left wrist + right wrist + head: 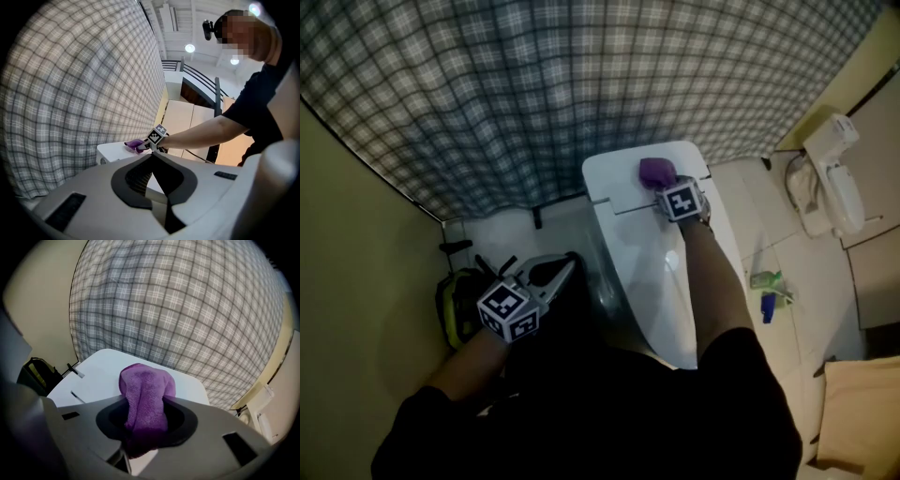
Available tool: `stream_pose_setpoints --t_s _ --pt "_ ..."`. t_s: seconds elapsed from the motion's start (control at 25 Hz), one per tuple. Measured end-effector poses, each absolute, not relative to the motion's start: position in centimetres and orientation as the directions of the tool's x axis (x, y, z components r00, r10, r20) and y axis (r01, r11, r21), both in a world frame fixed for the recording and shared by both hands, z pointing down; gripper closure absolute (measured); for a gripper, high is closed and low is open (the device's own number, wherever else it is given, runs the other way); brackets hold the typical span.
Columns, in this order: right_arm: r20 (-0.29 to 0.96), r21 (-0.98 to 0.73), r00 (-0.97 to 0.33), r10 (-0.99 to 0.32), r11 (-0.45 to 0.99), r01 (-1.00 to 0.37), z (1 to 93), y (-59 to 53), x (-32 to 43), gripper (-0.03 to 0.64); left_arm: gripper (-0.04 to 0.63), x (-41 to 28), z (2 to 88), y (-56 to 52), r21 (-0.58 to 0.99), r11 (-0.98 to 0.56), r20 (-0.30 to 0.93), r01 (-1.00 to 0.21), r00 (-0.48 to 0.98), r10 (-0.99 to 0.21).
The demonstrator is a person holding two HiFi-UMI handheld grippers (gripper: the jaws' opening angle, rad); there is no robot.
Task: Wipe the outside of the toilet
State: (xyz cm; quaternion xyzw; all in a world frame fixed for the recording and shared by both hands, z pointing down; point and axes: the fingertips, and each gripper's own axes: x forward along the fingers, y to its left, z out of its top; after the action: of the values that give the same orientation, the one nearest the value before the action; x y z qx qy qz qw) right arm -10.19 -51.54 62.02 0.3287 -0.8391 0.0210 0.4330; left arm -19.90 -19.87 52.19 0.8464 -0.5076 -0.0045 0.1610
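Purple cloth (145,399) sits tight in our right gripper (146,425). The jaws are closed on it, and the cloth bunches up out of the front. It rests on the flat white lid (619,173) at the back of the toilet (649,281), close to the lid's far edge. Our right arm (712,281) reaches over the toilet to get there.

Our left gripper (551,277) hangs in the air on the left side of the toilet and does not touch it. Its jaws are pressed together with nothing between them.

Behind the toilet hangs a big grey checked curtain (581,84). On the floor to the left of the toilet, by the wall, we see a yellow and black bag (455,305). On the floor to the right of the toilet lie a green bottle (766,278) and a small blue thing (768,307), just beside each other.
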Motion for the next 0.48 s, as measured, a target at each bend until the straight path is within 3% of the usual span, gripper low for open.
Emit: stream_pose_setpoints --t_s 0.48 --pt "0.742 0.261 -0.384 -0.549 0.765 -0.589 63.2 -55.4 -11.2 0.488 0.591 -19.9 53.5 -20.5 0.304 -0.399 0.165 -0.865 0.46 -0.872"
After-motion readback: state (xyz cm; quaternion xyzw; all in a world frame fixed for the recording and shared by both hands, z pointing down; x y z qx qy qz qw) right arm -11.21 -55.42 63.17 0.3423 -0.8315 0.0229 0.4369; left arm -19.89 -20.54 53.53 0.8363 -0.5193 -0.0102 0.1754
